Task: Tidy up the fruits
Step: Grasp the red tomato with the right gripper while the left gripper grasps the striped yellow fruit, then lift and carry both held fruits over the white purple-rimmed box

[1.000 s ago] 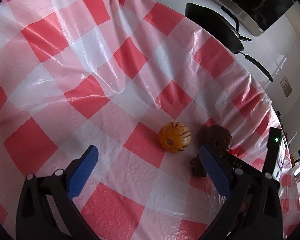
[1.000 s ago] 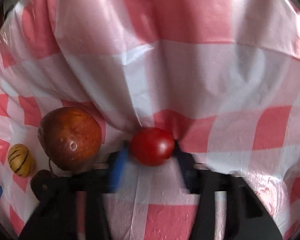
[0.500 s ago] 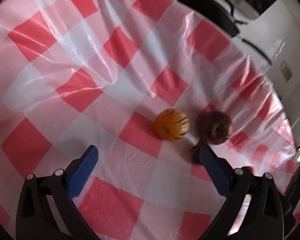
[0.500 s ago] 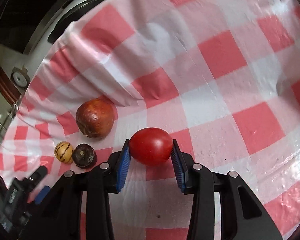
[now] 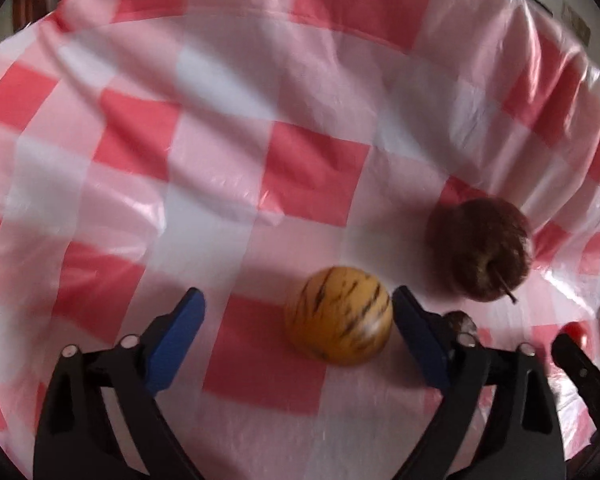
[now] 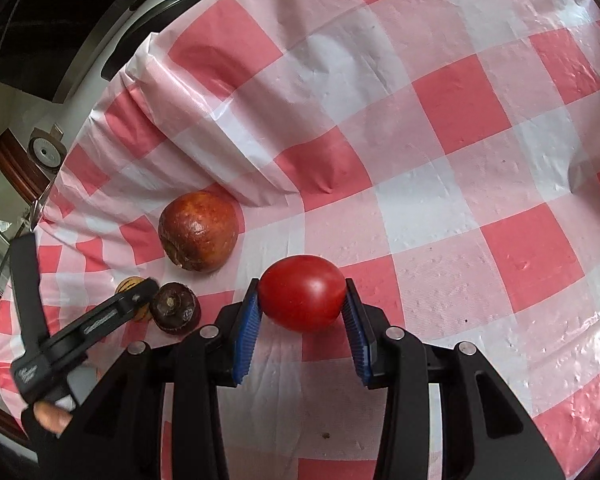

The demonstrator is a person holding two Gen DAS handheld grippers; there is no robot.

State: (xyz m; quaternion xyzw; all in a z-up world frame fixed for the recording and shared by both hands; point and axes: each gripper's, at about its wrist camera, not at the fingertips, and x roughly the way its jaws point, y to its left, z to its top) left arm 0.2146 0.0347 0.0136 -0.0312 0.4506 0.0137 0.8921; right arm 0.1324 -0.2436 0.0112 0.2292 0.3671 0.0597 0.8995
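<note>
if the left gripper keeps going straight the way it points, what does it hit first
Most likely the striped orange fruit. It already sits between the open left gripper fingers, close to the right one, so the gripper would slide around it. Beyond it there is only checked cloth; the apple lies off to the right.

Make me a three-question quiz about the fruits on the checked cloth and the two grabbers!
1. Where is the yellow striped fruit?
A. between the left gripper's jaws
B. on the apple
C. off the cloth

2. What colour is the fruit in the right gripper?
A. green
B. red
C. purple

3. How is the left gripper?
A. shut on an apple
B. open
C. out of view

Answers: 1 A, it sits between the blue pads; 2 B, a red tomato is gripped; 3 B, its jaws stand wide apart.
</note>
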